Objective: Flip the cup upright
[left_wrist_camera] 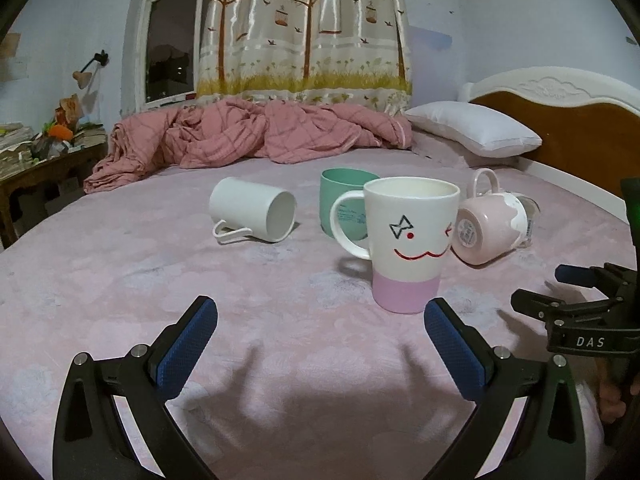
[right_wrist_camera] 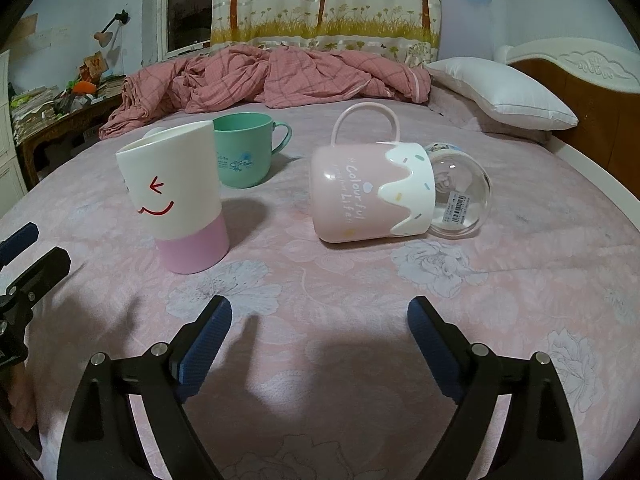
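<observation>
A white-and-lilac face mug (left_wrist_camera: pixel 408 240) (right_wrist_camera: pixel 176 196) stands upright on the pink bed. A green cup (left_wrist_camera: pixel 344 200) (right_wrist_camera: pixel 240 152) stands upright behind it. A plain white mug (left_wrist_camera: pixel 252 210) lies on its side at left. A pink mug (left_wrist_camera: pixel 488 226) (right_wrist_camera: pixel 368 196) lies on its side, handle up, with a clear glass (right_wrist_camera: pixel 460 196) lying on its side behind it. My left gripper (left_wrist_camera: pixel 320 320) is open and empty, just before the face mug. My right gripper (right_wrist_camera: pixel 320 316) is open and empty, short of the pink mug; it also shows in the left wrist view (left_wrist_camera: pixel 576 292).
A rumpled pink quilt (left_wrist_camera: pixel 248 136) lies along the far side of the bed. A white pillow (left_wrist_camera: pixel 472 128) and a wooden headboard (left_wrist_camera: pixel 576 120) are at the right. A cluttered side table (left_wrist_camera: pixel 40 148) stands at the left, below a window and curtain.
</observation>
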A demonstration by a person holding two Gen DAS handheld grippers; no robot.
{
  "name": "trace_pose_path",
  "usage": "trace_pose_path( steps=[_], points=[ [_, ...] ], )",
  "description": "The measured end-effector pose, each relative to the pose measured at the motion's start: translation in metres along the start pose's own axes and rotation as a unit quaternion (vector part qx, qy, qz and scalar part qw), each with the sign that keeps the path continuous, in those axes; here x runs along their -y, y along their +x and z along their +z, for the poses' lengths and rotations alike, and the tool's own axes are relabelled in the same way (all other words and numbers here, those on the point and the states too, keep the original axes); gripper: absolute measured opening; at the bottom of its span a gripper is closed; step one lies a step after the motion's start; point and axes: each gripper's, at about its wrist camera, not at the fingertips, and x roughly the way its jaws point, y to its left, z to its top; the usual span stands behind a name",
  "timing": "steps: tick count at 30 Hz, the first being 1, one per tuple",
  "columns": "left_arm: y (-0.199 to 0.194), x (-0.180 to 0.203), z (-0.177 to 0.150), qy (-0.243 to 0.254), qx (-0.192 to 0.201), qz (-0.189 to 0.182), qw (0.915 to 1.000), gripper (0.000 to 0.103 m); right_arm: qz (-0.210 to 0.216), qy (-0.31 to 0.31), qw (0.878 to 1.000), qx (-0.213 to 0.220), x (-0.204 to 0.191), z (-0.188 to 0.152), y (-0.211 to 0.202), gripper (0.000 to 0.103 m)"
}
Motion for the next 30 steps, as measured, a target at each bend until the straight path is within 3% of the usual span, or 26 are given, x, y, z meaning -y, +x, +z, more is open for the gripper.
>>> trace_pose_path(
  steps=[30],
  points=[
    [0.0036, -0.0001, -0.0034, -0.006, -0.005, 0.01, 0.9999, 0.103, 0.0, -0.002, 1.0, -0.001, -0.0014, 0.0001, -0.0015, 0.091]
  ],
)
